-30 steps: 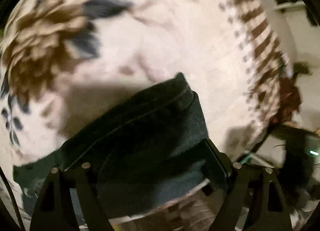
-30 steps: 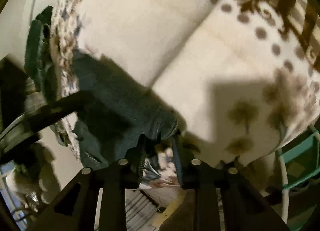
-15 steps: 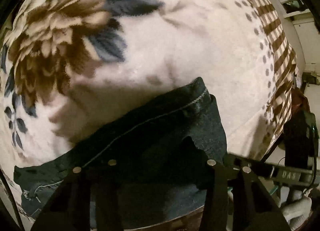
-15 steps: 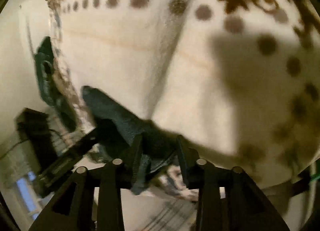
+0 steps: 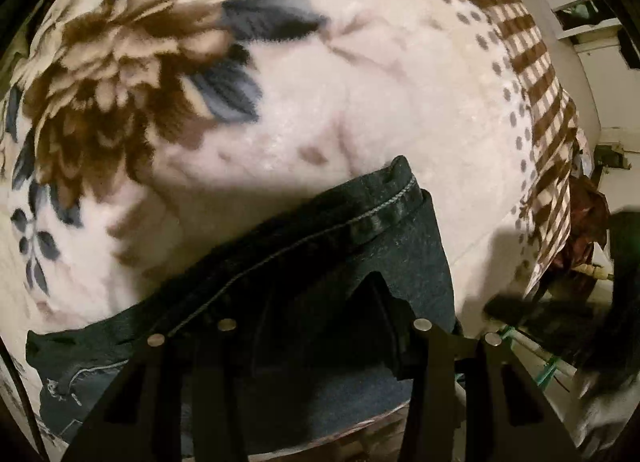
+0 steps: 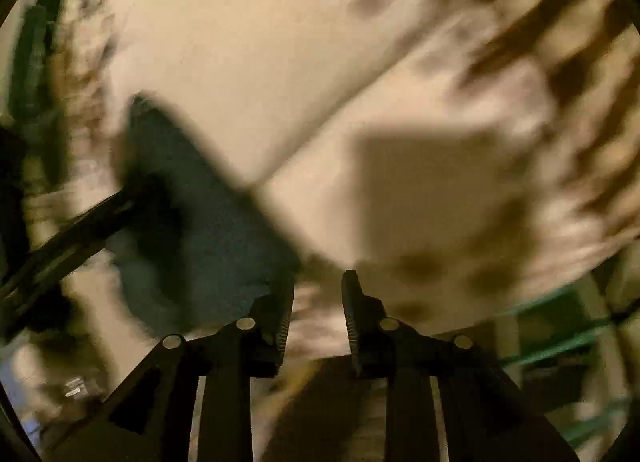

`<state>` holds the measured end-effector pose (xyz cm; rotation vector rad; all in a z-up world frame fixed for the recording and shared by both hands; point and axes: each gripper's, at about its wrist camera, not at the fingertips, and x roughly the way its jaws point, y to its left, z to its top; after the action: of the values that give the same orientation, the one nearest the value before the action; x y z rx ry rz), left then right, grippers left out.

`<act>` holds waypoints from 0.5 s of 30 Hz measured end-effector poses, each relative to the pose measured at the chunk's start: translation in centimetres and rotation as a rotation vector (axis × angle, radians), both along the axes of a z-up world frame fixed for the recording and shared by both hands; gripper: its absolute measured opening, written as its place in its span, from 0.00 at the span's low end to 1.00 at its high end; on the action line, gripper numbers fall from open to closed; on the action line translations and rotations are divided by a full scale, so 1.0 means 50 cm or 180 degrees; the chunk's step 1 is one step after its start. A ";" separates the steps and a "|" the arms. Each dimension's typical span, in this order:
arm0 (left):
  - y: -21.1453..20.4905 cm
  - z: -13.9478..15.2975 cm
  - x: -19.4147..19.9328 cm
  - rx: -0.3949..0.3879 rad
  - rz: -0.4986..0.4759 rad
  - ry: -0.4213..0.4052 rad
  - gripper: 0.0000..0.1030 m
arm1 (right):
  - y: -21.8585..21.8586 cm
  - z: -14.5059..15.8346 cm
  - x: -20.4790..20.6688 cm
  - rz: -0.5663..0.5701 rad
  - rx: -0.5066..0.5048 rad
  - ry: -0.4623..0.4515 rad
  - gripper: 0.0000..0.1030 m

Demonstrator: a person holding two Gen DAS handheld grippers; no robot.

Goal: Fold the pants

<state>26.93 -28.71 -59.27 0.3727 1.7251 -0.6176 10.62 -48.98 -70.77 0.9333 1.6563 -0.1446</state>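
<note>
Denim jeans (image 5: 328, 262) could slide off the floral blanket (image 5: 280, 102): my right gripper (image 6: 318, 302) gapes empty, left gripper (image 5: 320, 342) unreadable.

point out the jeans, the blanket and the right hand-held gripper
jeans (image 5: 360, 262): left wrist view, on the denim below the stitched hem.
blanket (image 5: 120, 94): left wrist view, brown flower.
right hand-held gripper (image 6: 318, 302): right wrist view, between its fingertips.

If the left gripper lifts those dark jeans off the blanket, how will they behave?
The dark jeans will probably flop and drape: they already lie in soft folds. The thick stitched hem suggests dense denim, so likely heavy for cloth. They probably will not slide easily on the plush floral blanket. The left gripper seems spread over them.
</note>
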 end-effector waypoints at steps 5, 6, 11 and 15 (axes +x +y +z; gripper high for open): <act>0.032 0.005 0.009 -0.0051 0.0091 0.0016 0.40 | -0.013 -0.017 0.024 -0.0248 0.0883 -0.0589 0.38; 0.039 0.009 0.011 -0.0045 0.0152 0.0026 0.40 | -0.004 -0.036 0.030 -0.0172 0.0878 -0.0517 0.38; 0.070 0.048 0.013 -0.0210 0.0490 0.0214 0.41 | 0.025 -0.091 0.008 -0.0271 0.1116 -0.0250 0.37; 0.098 0.078 0.020 -0.0394 0.0916 0.0471 0.53 | 0.033 -0.080 -0.015 -0.0328 0.1154 -0.0626 0.36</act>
<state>27.91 -23.82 -55.36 -0.0104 1.8281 -0.5478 9.89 -47.32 -74.79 1.2647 1.4769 0.1798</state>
